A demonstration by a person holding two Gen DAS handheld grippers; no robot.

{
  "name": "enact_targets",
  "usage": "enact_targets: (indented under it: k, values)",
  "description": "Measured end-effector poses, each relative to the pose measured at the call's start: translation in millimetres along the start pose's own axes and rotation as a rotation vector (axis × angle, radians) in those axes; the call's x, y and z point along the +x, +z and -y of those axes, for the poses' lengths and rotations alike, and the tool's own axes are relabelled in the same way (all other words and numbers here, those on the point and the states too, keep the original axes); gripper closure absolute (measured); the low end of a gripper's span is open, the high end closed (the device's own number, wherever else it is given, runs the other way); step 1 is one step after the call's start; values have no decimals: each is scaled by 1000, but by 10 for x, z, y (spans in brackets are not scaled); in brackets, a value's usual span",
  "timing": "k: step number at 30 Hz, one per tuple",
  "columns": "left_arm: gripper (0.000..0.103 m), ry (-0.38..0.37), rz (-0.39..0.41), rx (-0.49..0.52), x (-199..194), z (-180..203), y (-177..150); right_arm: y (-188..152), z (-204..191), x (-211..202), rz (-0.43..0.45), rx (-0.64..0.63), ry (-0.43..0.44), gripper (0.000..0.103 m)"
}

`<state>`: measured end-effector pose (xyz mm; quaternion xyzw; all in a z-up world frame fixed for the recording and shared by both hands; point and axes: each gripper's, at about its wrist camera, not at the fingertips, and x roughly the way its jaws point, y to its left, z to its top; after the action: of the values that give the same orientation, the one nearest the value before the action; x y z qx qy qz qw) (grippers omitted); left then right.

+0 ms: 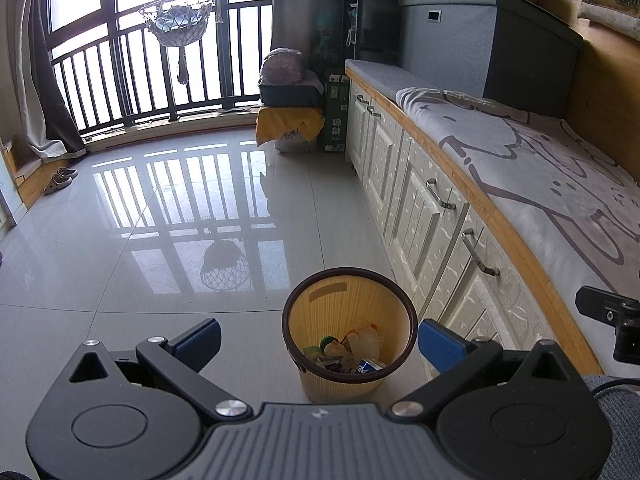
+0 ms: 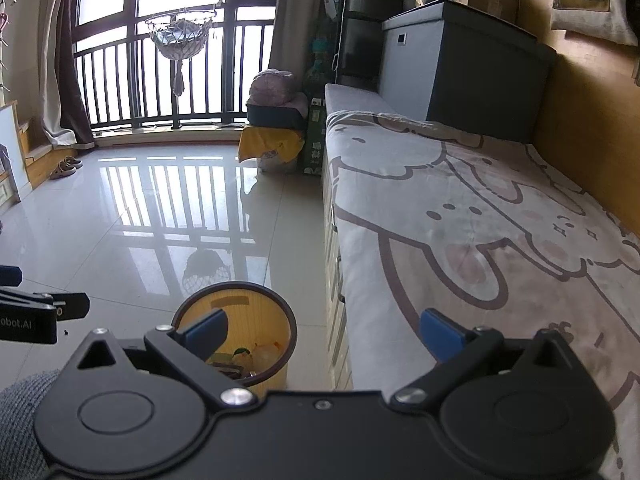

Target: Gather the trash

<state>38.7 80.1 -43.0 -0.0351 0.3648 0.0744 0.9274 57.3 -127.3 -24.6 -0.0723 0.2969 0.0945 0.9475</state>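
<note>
A yellow ribbed trash bin [image 1: 320, 304] with a dark brown rim stands on the tiled floor beside the white cabinets. Inside it lie wrappers, a crumpled white bag [image 1: 362, 338] and a blue can [image 1: 369, 366]. My left gripper [image 1: 319, 340] hovers above and just short of the bin, open, with nothing between its blue pads. My right gripper [image 2: 323, 334] is open and empty too, held over the gap between the bin [image 2: 240, 300] and the bed edge. Part of the right gripper [image 1: 612, 320] shows at the right edge of the left wrist view.
A bed with a cartoon blanket [image 2: 480, 240] runs along the right over white cabinets [image 1: 424, 216]. A grey storage box [image 1: 480, 40] sits at its far end. A yellow-draped stool with a tray [image 1: 290, 116] stands by the balcony railing. Slippers [image 1: 60, 180] lie far left on the glossy floor.
</note>
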Motion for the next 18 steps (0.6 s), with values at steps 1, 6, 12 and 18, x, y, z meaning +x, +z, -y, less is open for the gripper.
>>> enact_targets:
  k: [1, 6, 12, 18]
  values:
    - [0, 0, 0, 0, 1, 2, 0, -1, -2, -1, 0, 1, 0, 0]
    - [0, 1, 0, 0, 2, 4, 0, -11, 3, 1, -1, 2, 2, 0]
    - [0, 1, 0, 2, 3, 8, 0, -8, 3, 1, -1, 2, 2, 0]
    - [0, 1, 0, 2, 4, 11, 0, -9, -2, -1, -1, 2, 3, 0]
